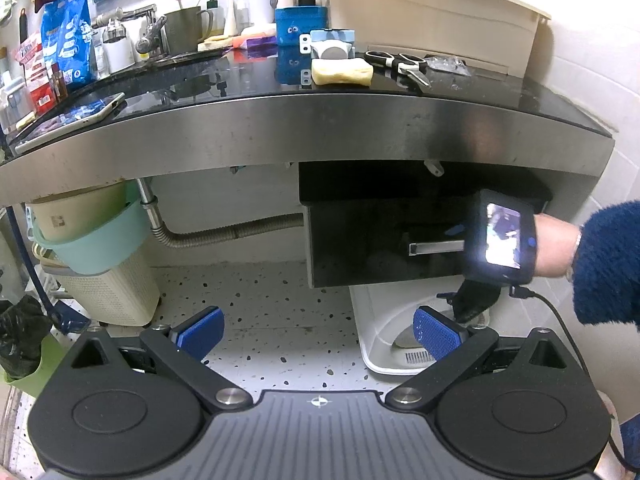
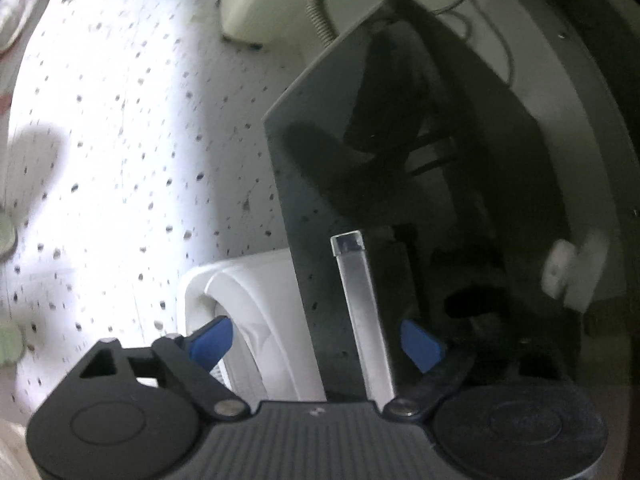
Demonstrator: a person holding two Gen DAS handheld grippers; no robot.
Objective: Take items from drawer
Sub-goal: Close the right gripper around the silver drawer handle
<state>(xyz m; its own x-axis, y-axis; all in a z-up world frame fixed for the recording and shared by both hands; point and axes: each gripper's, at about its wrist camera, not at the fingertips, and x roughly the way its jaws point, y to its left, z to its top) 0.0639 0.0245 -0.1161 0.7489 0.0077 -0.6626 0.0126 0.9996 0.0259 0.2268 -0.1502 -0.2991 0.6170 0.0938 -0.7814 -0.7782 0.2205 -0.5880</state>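
Observation:
A black drawer (image 1: 360,248) with a silver bar handle (image 1: 434,247) hangs under the steel-edged counter (image 1: 304,132) at right. A hand in a blue fuzzy sleeve (image 1: 604,264) holds my right gripper's body (image 1: 500,240) at that handle. In the right wrist view, which is rolled sideways and blurred, the handle (image 2: 360,312) runs between the blue fingers (image 2: 420,344) of my right gripper (image 2: 316,342). That gripper is open and its pads are apart from the bar. My left gripper (image 1: 320,330) hangs open and empty over the floor, short of the drawer. The drawer's contents are hidden.
A white basin (image 1: 380,352) lies on the speckled floor (image 1: 260,300) below the drawer. A cream hamper (image 1: 116,296), a teal basket (image 1: 92,244) and a metal hose (image 1: 224,234) stand at left. Soap (image 1: 340,72), scissors (image 1: 400,63), a phone (image 1: 80,116) and a cream tub (image 1: 432,12) are on the counter.

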